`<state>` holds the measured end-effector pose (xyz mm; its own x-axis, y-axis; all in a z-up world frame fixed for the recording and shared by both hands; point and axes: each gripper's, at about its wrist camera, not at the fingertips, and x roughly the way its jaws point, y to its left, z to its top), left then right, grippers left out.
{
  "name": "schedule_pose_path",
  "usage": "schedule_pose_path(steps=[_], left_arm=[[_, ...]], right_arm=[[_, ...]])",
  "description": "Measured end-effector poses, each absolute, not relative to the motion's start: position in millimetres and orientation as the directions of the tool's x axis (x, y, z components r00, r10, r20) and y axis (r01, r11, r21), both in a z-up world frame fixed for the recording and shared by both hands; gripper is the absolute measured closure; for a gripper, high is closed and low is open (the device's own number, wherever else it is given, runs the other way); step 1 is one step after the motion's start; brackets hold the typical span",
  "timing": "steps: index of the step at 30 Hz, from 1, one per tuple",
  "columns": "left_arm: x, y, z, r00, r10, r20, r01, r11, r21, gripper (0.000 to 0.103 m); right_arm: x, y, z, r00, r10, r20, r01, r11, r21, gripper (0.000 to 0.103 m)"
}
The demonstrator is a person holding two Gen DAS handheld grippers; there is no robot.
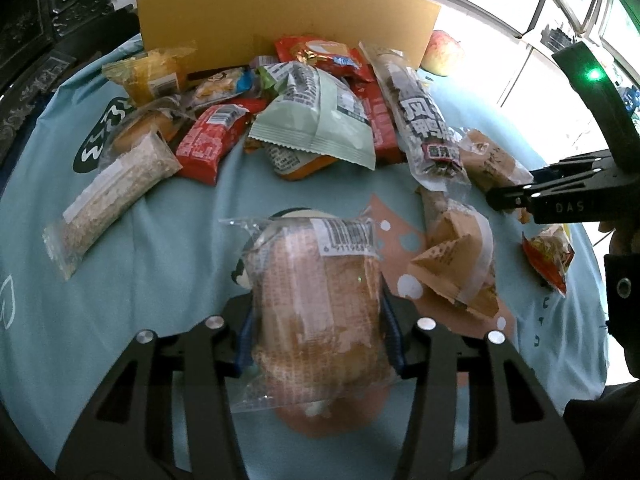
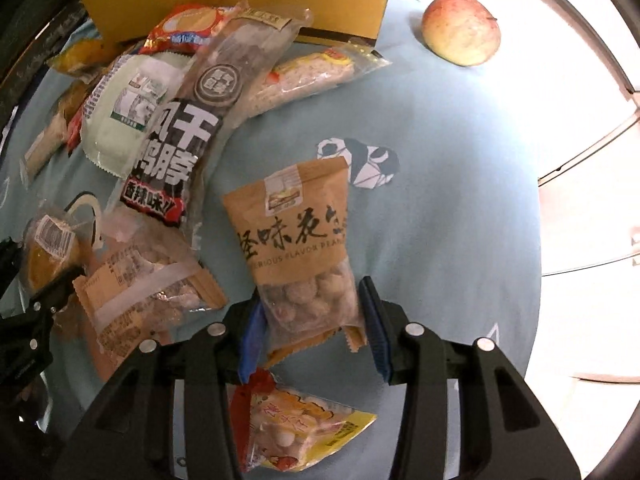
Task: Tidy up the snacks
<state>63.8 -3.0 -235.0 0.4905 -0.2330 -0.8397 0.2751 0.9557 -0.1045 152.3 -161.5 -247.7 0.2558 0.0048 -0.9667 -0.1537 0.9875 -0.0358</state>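
Holding: the left claw (image 1: 318, 320) is clamped on a clear-wrapped bread bun (image 1: 316, 300), its blue pads pressed against both sides of the wrapper, above the pale blue cloth (image 1: 168, 272) covering the surface.
Right claw: the right claw (image 2: 316, 328) straddles the lower end of a brown peanut packet (image 2: 304, 248); the left pad touches the packet, the right pad stands slightly off it, so the jaws are apart and not gripping.
Peanut packet: lying on the cloth, printed side up, clear window toward the claw.
Snack pile: a green-white pouch (image 1: 320, 120), a red bar (image 1: 212, 140), a long black-lettered dried-meat pack (image 1: 424, 120) and an oat bar (image 1: 116, 188) lie heaped in front of a yellow cardboard box (image 1: 280, 20).
Near snacks: a second brown packet (image 2: 140, 292) lies left of the right claw; a yellow-red sachet (image 2: 296, 432) lies under it.
Apple: an apple (image 2: 462, 28) sits apart on the cloth, right of the box.
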Motion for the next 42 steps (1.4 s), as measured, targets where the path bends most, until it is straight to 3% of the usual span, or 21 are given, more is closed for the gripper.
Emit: schedule_pose_path(steps=[13, 42], left_arm=[[68, 3, -231, 0.492, -0.219, -0.842, 0.248, 0.963, -0.106, 0.054], [73, 28, -147, 0.627, -0.235, -0.743, 0.177, 0.971, -0.159, 0.054]], right_arm=[[124, -186, -240, 0.281, 0.03, -0.959, -0.146, 0.989, -0.012, 0.066], [102, -207, -140, 0.455, 0.166, -0.875, -0.127, 0.984, 0.121, 0.066]])
